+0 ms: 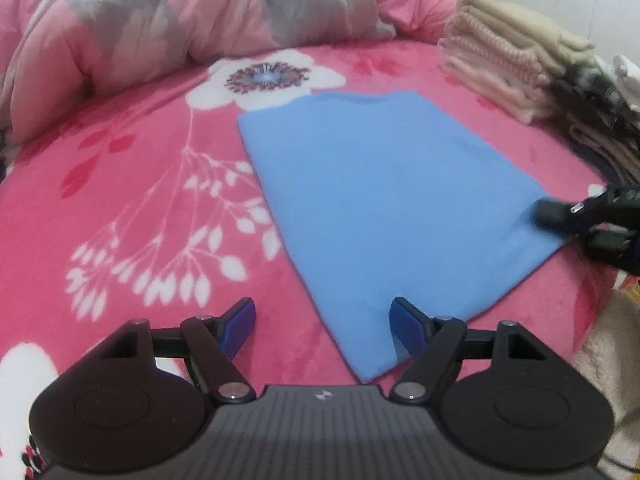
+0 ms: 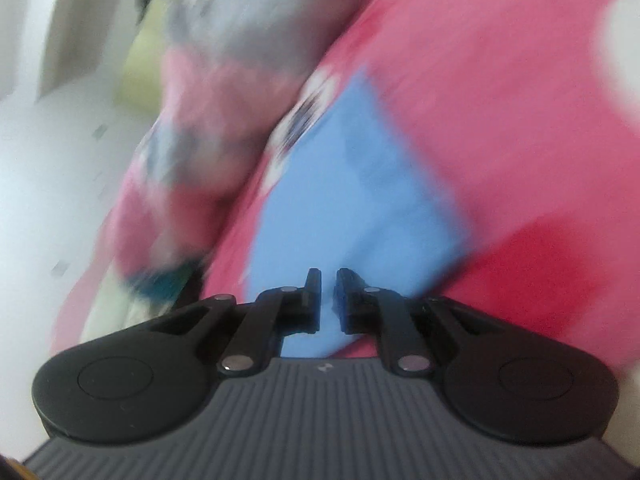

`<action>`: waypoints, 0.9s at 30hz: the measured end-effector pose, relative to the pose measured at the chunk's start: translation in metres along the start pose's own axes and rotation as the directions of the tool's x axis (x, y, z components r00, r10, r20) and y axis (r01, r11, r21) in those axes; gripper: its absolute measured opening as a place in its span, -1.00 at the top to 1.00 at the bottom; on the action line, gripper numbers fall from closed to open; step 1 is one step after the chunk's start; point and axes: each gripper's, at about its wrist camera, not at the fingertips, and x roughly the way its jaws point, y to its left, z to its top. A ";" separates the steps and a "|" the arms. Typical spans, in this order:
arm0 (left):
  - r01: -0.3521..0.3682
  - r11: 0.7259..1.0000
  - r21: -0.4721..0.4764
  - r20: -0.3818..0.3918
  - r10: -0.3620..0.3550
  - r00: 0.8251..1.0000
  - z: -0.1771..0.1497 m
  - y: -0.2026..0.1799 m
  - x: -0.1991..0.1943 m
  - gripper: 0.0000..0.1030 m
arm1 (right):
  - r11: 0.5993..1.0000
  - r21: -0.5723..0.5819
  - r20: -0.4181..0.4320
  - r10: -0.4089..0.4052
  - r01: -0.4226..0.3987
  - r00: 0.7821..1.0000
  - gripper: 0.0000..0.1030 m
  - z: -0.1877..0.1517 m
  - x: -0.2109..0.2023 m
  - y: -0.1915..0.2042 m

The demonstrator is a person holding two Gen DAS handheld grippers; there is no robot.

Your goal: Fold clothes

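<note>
Your left gripper (image 1: 322,326) hangs with its jaws spread wide and nothing between them, straddling the near corner of the folded blue shirt (image 1: 384,200), which lies flat in the middle of the pink flowered blanket (image 1: 132,184). Your right gripper (image 2: 328,300) is pinched nearly closed and appears empty, poised over the shirt's edge in a blurred view. Folded clothes (image 1: 516,76) are stacked at the blanket's far right edge.

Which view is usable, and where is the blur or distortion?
Left wrist: mostly sharp, fisheye bends the bed edges; blue folded shirt crisp, right gripper smeared at the frame edge. Right wrist: heavy motion blur everywhere except its own fingers; shirt just a blue patch.
</note>
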 end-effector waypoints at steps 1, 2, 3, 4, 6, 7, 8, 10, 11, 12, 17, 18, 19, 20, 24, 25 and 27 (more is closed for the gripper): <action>-0.005 1.000 0.003 -0.005 0.005 1.000 0.001 -0.001 0.001 -0.48 | 0.999 0.011 0.050 -0.031 0.030 0.998 0.87 0.005 -0.011 -0.005; -0.010 1.000 0.005 -0.009 0.010 1.000 0.002 -0.001 0.001 -0.49 | 0.998 0.014 0.094 -0.058 0.057 0.994 0.83 0.009 -0.023 -0.007; -0.015 1.000 0.007 -0.014 0.015 1.000 0.004 -0.001 0.002 -0.50 | 0.996 0.017 0.139 -0.086 0.084 0.987 0.83 0.014 -0.034 -0.010; -0.020 1.000 0.008 -0.018 0.021 1.000 0.005 -0.002 0.002 -0.50 | 0.995 0.018 0.173 -0.104 0.102 0.979 0.83 0.017 -0.044 -0.010; -0.030 1.000 0.009 -0.023 0.030 0.999 0.006 -0.003 0.003 -0.50 | 0.998 0.010 0.183 -0.061 0.060 0.981 0.83 0.020 -0.054 -0.008; -0.035 0.999 0.012 -0.025 0.035 0.999 0.007 -0.004 0.003 -0.51 | 1.000 -0.005 0.165 -0.029 0.031 0.986 0.83 0.019 -0.052 -0.004; -0.040 0.999 0.016 -0.026 0.040 0.999 0.007 -0.005 0.003 -0.51 | 1.000 -0.027 0.137 -0.003 0.007 0.991 0.83 0.017 -0.046 0.004; -0.048 0.999 0.022 -0.029 0.049 0.998 0.008 -0.007 0.003 -0.52 | 0.997 -0.060 0.067 0.045 -0.041 0.997 0.83 0.011 -0.024 0.022; -0.049 0.999 0.022 -0.031 0.050 0.998 0.008 -0.007 0.003 -0.52 | 0.996 -0.063 0.028 0.068 -0.067 0.997 0.83 0.006 -0.010 0.028; -0.050 0.999 0.021 -0.034 0.051 0.998 0.009 -0.007 0.003 -0.53 | 0.995 -0.064 -0.009 0.083 -0.083 0.997 0.83 0.003 0.002 0.033; -0.050 0.999 0.022 -0.038 0.050 0.998 0.009 -0.007 0.003 -0.54 | 0.998 -0.043 -0.074 0.046 -0.050 0.996 0.89 0.000 0.030 0.025; -0.049 0.999 0.021 -0.039 0.050 0.998 0.009 -0.007 0.003 -0.54 | 0.999 -0.022 -0.062 0.047 -0.049 0.997 0.91 0.004 0.027 0.017; -0.049 0.999 0.021 -0.039 0.050 0.998 0.009 -0.007 0.004 -0.54 | 0.999 -0.011 -0.046 0.042 -0.043 0.998 0.93 0.007 0.023 0.012; -0.049 0.999 0.020 -0.040 0.050 0.998 0.010 -0.006 0.004 -0.54 | 0.999 -0.012 -0.024 0.030 -0.031 0.999 0.93 0.009 0.018 0.011; -0.049 0.999 0.022 -0.044 0.050 0.998 0.010 -0.007 0.004 -0.55 | 0.999 -0.017 0.055 -0.035 0.036 0.998 0.89 0.017 0.002 0.006; -0.049 0.999 0.023 -0.044 0.050 0.998 0.011 -0.007 0.004 -0.55 | 0.999 -0.010 0.070 -0.045 0.046 0.997 0.84 0.019 -0.001 0.004; -0.048 0.999 0.024 -0.046 0.049 0.998 0.011 -0.007 0.004 -0.55 | 0.999 0.023 0.091 -0.026 0.024 0.995 0.83 0.021 -0.007 0.001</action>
